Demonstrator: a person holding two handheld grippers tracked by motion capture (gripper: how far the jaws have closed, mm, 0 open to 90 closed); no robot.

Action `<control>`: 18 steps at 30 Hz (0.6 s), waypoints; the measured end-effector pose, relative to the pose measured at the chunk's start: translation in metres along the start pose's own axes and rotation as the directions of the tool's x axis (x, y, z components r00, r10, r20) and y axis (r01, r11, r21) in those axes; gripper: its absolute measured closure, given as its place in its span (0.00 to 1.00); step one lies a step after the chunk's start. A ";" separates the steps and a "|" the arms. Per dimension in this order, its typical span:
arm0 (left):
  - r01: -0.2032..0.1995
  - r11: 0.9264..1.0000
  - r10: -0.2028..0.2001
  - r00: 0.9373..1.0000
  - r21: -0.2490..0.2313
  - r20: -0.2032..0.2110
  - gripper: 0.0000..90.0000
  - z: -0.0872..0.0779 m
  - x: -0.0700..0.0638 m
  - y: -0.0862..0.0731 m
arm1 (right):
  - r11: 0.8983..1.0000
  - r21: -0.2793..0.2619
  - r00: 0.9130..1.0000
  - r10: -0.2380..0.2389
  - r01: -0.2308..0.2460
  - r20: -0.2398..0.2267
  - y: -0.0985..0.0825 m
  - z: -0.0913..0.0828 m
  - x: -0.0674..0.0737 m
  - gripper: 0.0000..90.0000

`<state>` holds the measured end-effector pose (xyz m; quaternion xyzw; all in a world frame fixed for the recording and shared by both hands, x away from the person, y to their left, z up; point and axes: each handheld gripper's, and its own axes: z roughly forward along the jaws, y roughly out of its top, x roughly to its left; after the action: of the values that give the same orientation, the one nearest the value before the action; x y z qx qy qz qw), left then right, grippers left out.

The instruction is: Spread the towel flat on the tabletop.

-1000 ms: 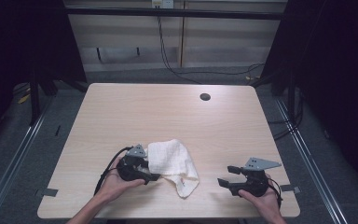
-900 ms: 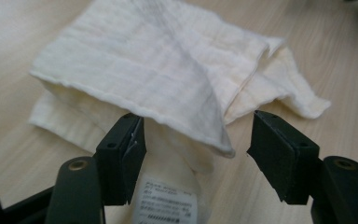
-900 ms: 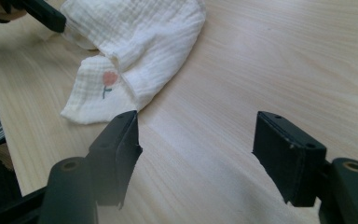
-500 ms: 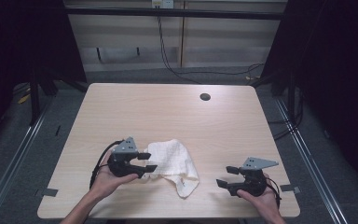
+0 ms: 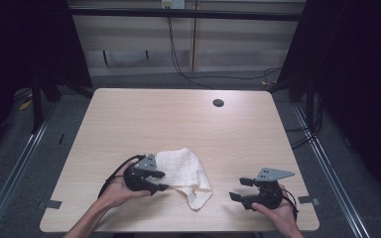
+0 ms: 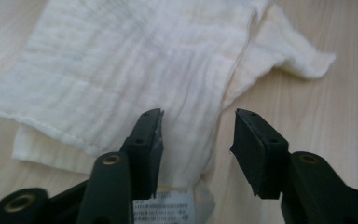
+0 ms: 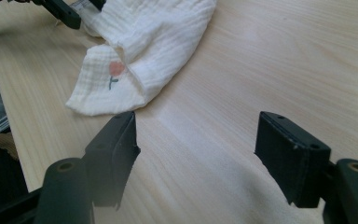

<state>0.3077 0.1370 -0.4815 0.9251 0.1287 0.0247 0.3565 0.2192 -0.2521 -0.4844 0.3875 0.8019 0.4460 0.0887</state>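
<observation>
Cream cloth with a pink flower print; pale wood-grain table.

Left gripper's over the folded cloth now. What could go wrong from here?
1. The left gripper has just been closing, fingers astride several layers of the white cloth; it may pinch only the top fold, or the care label.
2. The right gripper sits open, apart from the cloth, so a pull could drag it.

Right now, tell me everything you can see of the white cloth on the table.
The cloth is cream-white, crinkled gauze-like fabric, loosely folded into layers and lying flat on the wooden table near its front edge. One corner, turned toward the right gripper, bears a small pink flower print. A printed label shows at the edge between the left gripper jaws, which straddle that edge, open.
</observation>
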 end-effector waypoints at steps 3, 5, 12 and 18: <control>-0.023 0.999 0.023 1.000 0.028 -0.021 0.63 0.007 0.000 -0.002 | 1.000 0.002 1.000 -0.001 0.001 0.001 0.000 0.000 0.000 0.32; -0.024 0.999 0.025 0.999 0.021 -0.035 0.65 0.007 -0.001 -0.003 | 1.000 0.002 1.000 -0.001 0.001 0.001 0.000 0.001 0.000 0.32; -0.009 1.000 0.009 1.000 0.020 -0.030 0.87 0.004 -0.003 -0.002 | 1.000 0.013 1.000 -0.016 0.016 0.001 0.000 0.002 0.002 0.32; 0.082 0.995 -0.079 0.996 -0.060 0.044 0.86 -0.004 0.002 0.000 | 0.999 0.023 1.000 -0.025 0.024 0.006 0.001 0.004 0.004 0.32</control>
<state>0.3096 0.1399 -0.4784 0.9079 0.1578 -0.0048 0.3884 0.2188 -0.2468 -0.4854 0.3799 0.8114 0.4345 0.0920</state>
